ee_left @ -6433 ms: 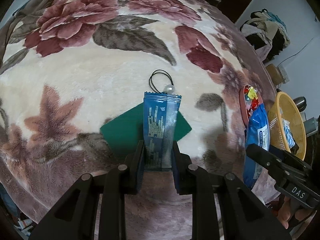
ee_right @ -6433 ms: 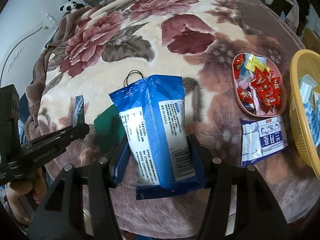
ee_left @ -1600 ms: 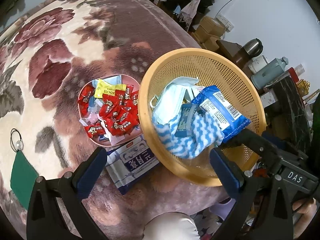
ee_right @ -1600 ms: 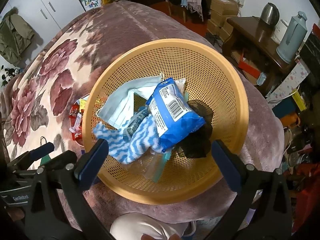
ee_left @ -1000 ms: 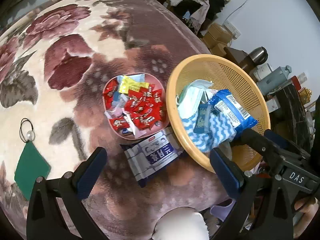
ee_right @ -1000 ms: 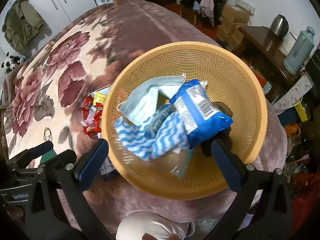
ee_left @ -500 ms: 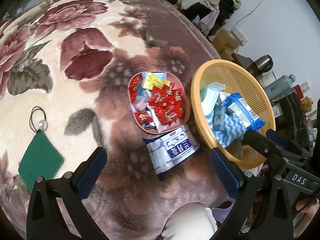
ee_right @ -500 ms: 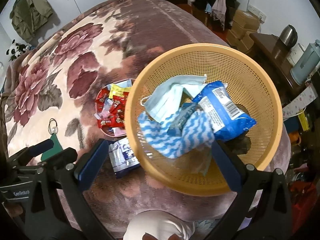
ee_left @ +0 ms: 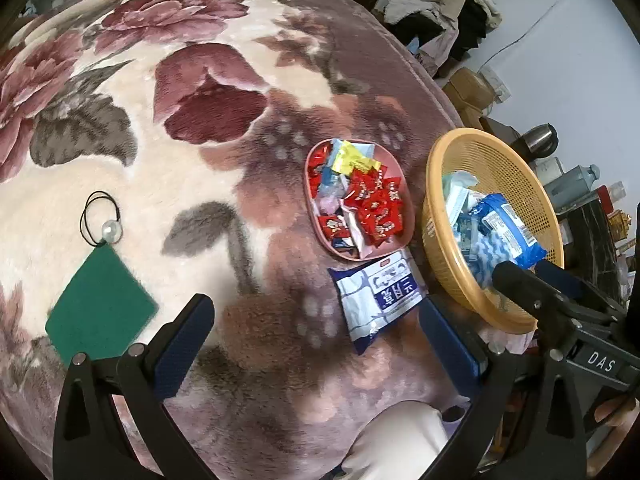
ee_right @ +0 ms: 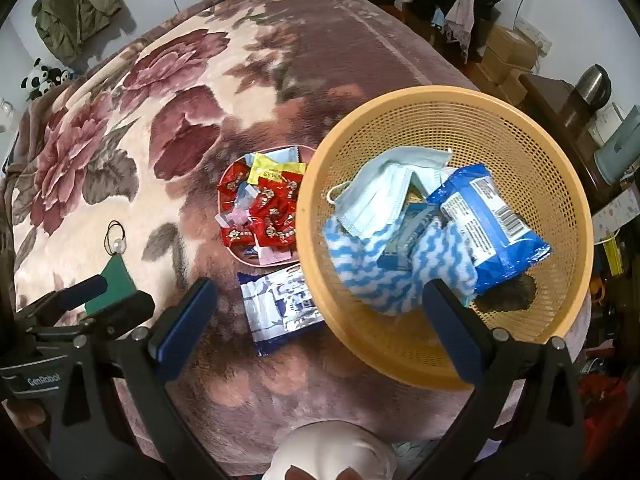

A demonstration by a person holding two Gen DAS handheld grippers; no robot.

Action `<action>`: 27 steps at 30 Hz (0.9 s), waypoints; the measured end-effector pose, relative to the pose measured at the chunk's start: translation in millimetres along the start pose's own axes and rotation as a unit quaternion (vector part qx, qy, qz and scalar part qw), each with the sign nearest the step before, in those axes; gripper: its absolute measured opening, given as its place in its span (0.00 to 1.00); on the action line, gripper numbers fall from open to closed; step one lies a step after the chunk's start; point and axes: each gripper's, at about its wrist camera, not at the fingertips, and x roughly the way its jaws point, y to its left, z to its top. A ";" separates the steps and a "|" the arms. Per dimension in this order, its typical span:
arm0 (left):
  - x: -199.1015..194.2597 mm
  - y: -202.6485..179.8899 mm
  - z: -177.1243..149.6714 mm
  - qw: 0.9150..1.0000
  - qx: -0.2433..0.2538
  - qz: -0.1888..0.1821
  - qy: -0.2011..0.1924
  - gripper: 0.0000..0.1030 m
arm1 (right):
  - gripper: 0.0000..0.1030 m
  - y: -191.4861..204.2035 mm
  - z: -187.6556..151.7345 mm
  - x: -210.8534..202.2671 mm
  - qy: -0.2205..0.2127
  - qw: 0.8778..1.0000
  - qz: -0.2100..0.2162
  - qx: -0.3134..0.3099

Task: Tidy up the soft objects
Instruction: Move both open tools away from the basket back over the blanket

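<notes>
The yellow mesh basket (ee_right: 540, 152) (ee_left: 436, 216) sits at the right edge of the floral blanket. It holds a blue wipes pack (ee_right: 488, 216) (ee_left: 508, 232), a blue-white striped cloth (ee_right: 376, 268), a face mask (ee_right: 380, 196) and a small blue sachet (ee_right: 404, 240). A white-blue tissue pack (ee_left: 378, 294) (ee_right: 280, 300) lies on the blanket beside the basket. A green cloth (ee_left: 98, 308) (ee_right: 110, 280) and a black hair tie with a pearl (ee_left: 102, 224) lie to the left. My left gripper (ee_left: 320, 336) and right gripper (ee_right: 320, 320) hover wide open, holding nothing.
A pink dish of wrapped candies (ee_left: 358, 204) (ee_right: 264, 212) sits between the tissue pack and the blanket's middle. Right of the bed stand a dark table with a kettle (ee_right: 592, 84), boxes and piled clothes. A person's knee (ee_left: 396, 436) shows below.
Both grippers let go of their blue packs into the basket and stand open. Over the last second both views have drawn back leftward from the basket toward the blanket's middle.
</notes>
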 end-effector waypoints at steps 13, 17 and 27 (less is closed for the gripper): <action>1.0 36.5 -4.3 1.000 -0.027 0.006 0.002 1.00 | 1.00 32.6 -0.2 15.9 0.014 1.000 0.004 -0.024; 0.5 52.4 -6.9 0.999 -0.033 0.008 0.004 1.00 | 1.00 43.6 0.1 19.9 0.018 0.999 0.007 -0.034; 0.4 110.5 -19.5 0.998 -0.047 0.039 0.013 1.00 | 1.00 78.3 -3.8 37.5 0.032 0.998 0.016 -0.059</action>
